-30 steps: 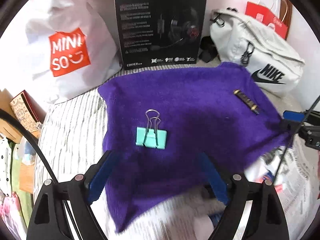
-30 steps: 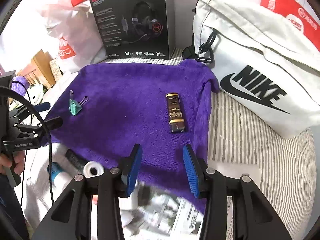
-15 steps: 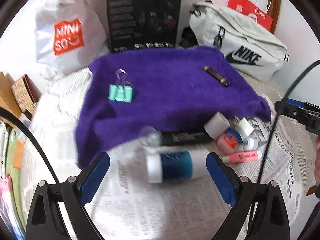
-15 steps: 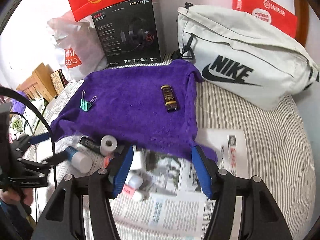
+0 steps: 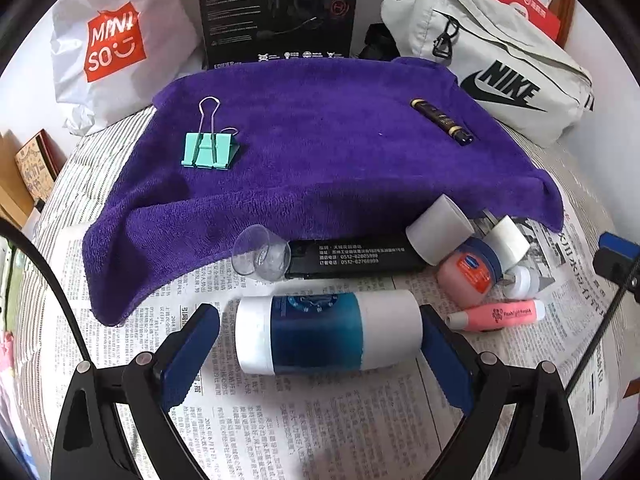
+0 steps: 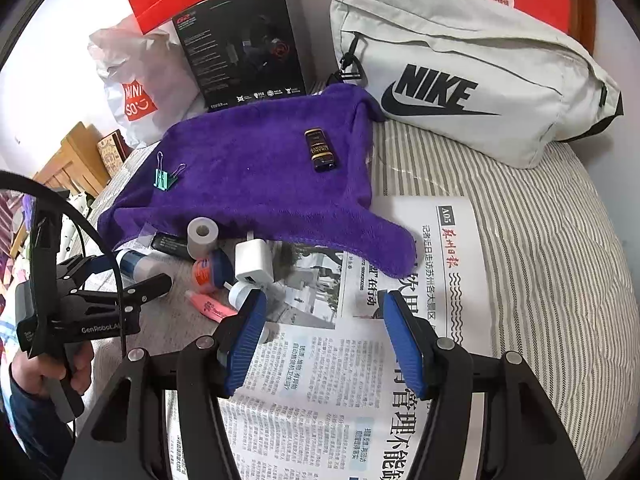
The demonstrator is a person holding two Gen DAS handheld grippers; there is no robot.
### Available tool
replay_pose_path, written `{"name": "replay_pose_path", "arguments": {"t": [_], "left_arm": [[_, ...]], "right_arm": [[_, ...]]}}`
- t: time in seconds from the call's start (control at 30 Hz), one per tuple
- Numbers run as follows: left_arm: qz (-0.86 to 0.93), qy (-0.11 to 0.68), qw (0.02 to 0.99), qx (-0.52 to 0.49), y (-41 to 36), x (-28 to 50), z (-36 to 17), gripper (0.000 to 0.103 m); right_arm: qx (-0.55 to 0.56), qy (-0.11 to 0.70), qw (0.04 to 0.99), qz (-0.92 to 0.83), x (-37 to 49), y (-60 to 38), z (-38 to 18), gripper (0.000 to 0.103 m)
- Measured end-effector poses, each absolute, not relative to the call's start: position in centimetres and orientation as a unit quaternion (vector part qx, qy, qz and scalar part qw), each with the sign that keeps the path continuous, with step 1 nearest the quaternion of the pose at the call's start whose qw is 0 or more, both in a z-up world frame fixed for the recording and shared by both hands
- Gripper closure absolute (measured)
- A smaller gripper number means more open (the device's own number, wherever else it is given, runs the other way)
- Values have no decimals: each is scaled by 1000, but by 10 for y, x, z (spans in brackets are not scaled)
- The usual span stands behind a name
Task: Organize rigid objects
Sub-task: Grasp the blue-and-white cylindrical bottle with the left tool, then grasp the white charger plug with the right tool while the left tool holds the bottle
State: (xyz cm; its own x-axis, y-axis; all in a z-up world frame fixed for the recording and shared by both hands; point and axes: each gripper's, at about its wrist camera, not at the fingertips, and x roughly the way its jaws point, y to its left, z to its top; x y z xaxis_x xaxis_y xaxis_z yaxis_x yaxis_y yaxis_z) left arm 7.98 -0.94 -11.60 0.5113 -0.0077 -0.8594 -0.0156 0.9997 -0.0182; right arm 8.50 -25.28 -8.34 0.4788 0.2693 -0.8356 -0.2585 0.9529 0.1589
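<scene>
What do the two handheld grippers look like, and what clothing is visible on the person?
Both the left gripper and the right gripper have black angular fingers with silver screws, each lined with a ribbed blue pad. A thin black cable arches over the left gripper, whose black body bears white lettering beginning "GenRobot". The hand shows a dark blue sleeve.

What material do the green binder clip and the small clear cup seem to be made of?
Binder clip: probably painted sheet metal, matte mint body, with shiny bare wire handles. Clear cup: transparent, likely plastic, perhaps glass; the newspaper print shows through its wall.
</scene>
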Motion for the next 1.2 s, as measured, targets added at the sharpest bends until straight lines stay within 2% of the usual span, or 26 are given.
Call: {"name": "replay_pose_path", "arguments": {"t": [0.03,0.07,0.1,0.67,1.13,1.2], "left_arm": [[3,490,872,-13,-8,79,-116,12],[-1,487,873,-18,-7,79,-116,23],[-11,489,872,-28,-6,80,-115,26],[-4,487,874,5,-11,76,-114,26],[17,495,868,-15,25,68,-113,26],[18,495,869,-16,27,68,-114,26]], "right_arm": [[6,487,860,154,85,-253,-84,43],[6,487,859,156,85,-252,-84,43],[7,488,859,158,85,-252,-85,43],[-10,497,848,182,89,-229,-93,43],[-18,507,838,204,116,-199,-114,43],[-24,504,839,205,120,-193,-115,46]]}}
